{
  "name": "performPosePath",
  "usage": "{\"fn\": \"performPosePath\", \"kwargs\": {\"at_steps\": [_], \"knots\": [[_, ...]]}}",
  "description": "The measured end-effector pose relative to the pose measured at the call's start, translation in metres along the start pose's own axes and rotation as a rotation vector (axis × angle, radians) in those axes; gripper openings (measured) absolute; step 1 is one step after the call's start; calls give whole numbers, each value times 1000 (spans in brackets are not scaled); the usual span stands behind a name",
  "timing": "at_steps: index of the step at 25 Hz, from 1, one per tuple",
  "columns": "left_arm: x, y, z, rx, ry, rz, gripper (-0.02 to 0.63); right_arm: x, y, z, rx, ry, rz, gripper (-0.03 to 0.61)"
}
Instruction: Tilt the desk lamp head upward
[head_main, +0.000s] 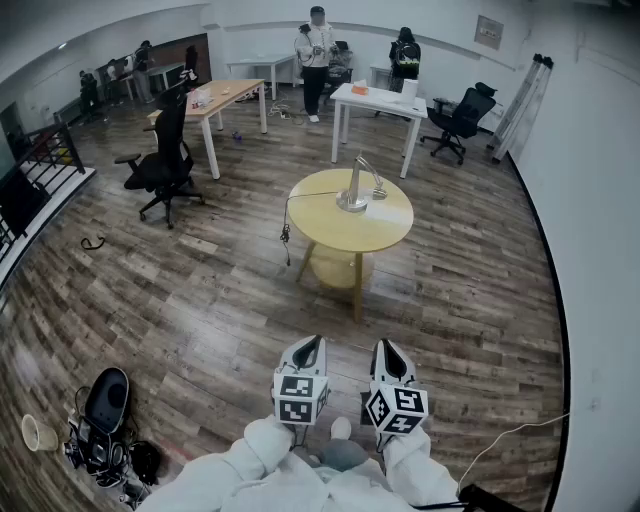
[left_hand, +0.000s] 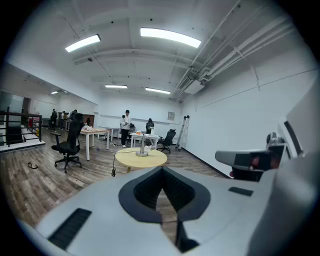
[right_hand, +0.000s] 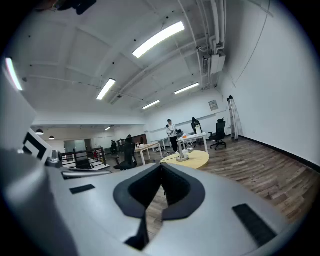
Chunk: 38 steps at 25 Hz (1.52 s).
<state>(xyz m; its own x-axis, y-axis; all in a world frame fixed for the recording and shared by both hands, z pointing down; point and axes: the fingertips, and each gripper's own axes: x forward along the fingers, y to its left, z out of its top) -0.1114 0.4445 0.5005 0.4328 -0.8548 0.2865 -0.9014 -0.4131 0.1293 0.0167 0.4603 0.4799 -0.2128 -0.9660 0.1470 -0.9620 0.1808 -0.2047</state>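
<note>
A silver desk lamp (head_main: 354, 188) stands on a round yellow table (head_main: 350, 232) in the middle of the room, its arm sloping down to the right to a small head (head_main: 378, 190). Both grippers are held low, close to my body and well short of the table. My left gripper (head_main: 306, 350) and right gripper (head_main: 388, 356) are side by side, both shut and empty. The left gripper view looks past the left gripper (left_hand: 161, 175) to the lamp (left_hand: 142, 147), far ahead. In the right gripper view the lamp (right_hand: 182, 154) is equally distant beyond the right gripper (right_hand: 162, 170).
A black cable (head_main: 286, 228) hangs off the table's left edge. A black office chair (head_main: 160, 165) and a wooden desk (head_main: 215, 100) stand at the left, a white desk (head_main: 380, 105) behind the table. A person (head_main: 316, 55) stands at the back. A bag (head_main: 105, 415) lies on the floor near left.
</note>
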Motion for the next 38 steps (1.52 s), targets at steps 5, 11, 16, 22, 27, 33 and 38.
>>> {"fn": "performPosePath", "kwargs": {"at_steps": [5,11,16,22,27,33,38], "knots": [[42,9,4,2,10,0,0,40,-21,-1,15,3,-1,12],[108,25,27,8,13,21,0,105,-51,17,18,-1,15,12],[168,35,53,9,3,44,0,163,-81,36,19,-1,36,12],[234,45,77,2,-5,63,0,228,-105,53,15,-1,75,12],[271,48,87,-5,-9,84,0,260,-123,61,6,8,103,12],[288,54,86,-12,9,101,0,278,-131,62,12,16,114,12],[301,54,88,0,21,103,0,287,-138,61,24,20,115,12]]}}
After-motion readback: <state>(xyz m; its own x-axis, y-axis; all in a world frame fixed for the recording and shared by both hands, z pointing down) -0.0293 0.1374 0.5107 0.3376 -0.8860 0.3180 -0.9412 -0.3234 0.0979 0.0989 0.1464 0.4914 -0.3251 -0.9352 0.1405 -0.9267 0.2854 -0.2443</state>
